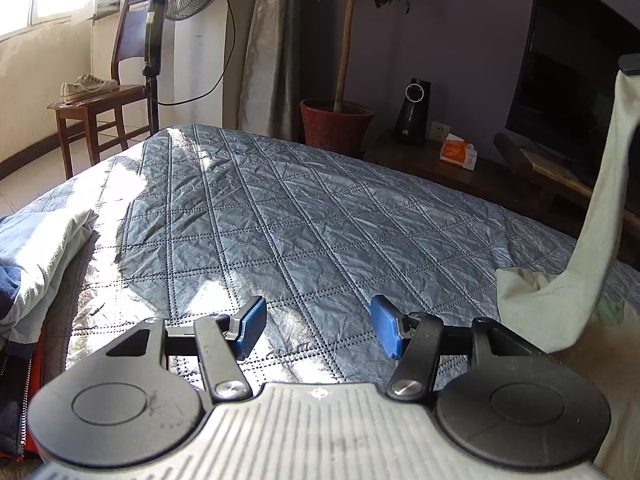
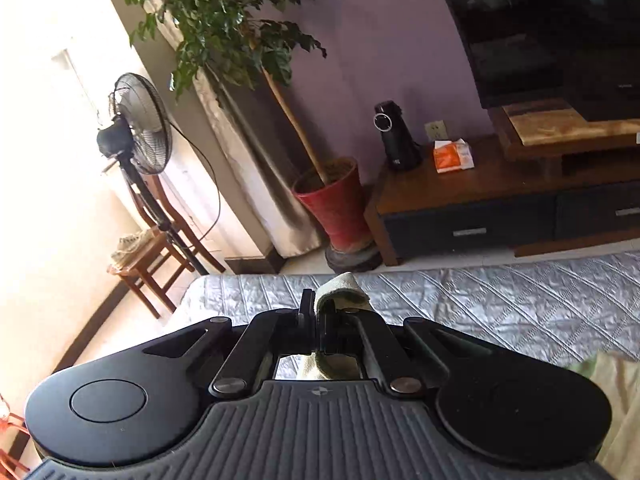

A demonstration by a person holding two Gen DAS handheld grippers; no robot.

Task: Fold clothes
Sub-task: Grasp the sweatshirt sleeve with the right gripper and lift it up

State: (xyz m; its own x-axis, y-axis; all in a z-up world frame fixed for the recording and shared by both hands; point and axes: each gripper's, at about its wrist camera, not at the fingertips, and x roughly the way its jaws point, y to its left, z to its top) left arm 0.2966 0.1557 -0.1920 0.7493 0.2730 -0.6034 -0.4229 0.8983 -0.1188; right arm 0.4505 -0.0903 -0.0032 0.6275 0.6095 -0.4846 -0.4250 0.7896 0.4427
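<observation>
Pale garment (image 1: pixel 600 216) pinched in closed right hand-held gripper (image 2: pixel 320 312), hanging above quilted bed (image 1: pixel 280 200); left hand-held gripper (image 1: pixel 318 330) half open, empty, over bed.

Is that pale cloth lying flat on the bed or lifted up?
Lifted. The right claw is shut on the pale cloth, which hangs down to the quilted bed cover.

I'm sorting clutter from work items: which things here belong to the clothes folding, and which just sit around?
Job:
- pale green garment, pinched in the right tongs
- left tongs, open
- clothes pile
- quilted bed cover

Lying about:
- fan
- potted plant
- tissue pack
- shoes on the chair
</observation>
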